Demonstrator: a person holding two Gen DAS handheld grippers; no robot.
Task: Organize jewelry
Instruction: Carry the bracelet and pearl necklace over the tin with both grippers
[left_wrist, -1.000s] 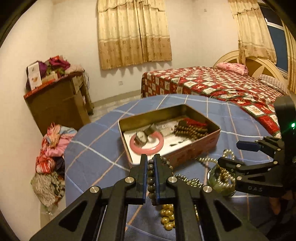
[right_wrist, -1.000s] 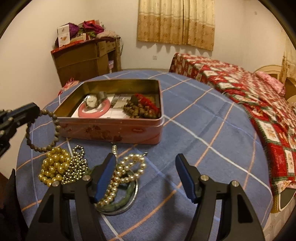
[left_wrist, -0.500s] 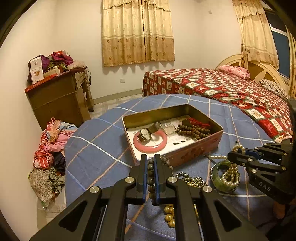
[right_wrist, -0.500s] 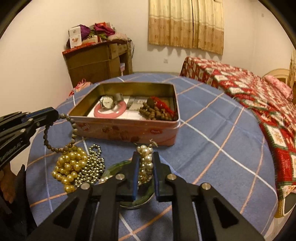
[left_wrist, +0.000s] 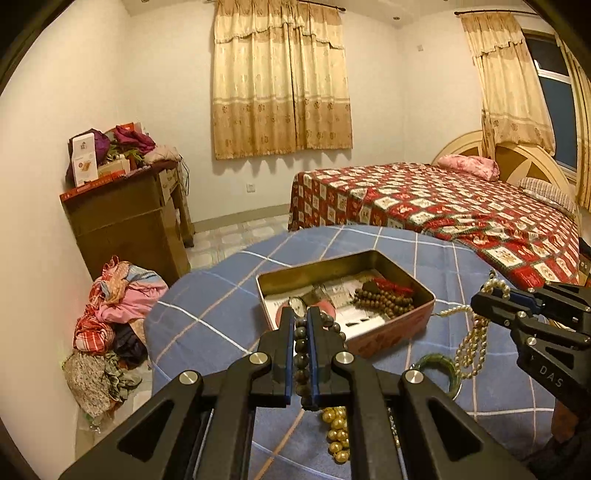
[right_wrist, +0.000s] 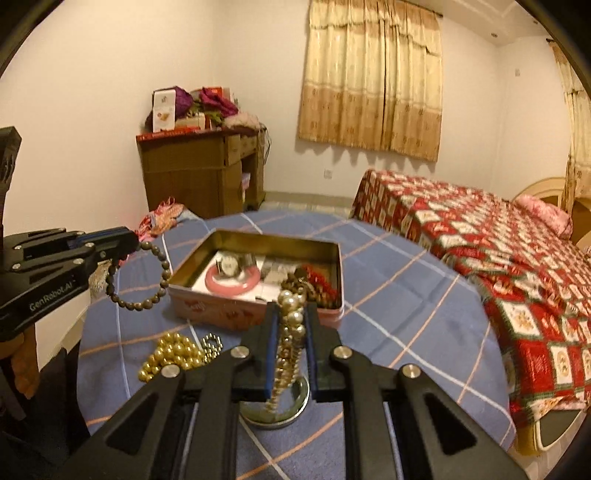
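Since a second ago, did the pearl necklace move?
Yes. The right gripper lifted the pearl necklace off the green bangle; it now hangs above the table, nearer the tin.

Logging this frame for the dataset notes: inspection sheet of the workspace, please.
Surface: round table under a blue plaid cloth.
Job's things: open tin holding a pink bangle, a watch, dark wooden beads with red trim; gold bead strand and small metallic bead chain loose on the cloth; green bangle below the pearls.
Clutter: nothing seen on the table beyond the jewelry.
Grippers: left gripper shut on dark bead bracelet; right gripper shut on pearl strand, lifted and dangling.
Cables: nothing seen.
Surroundings: bed, wooden desk piled with boxes and cloth, clothes heap on the floor, curtains.
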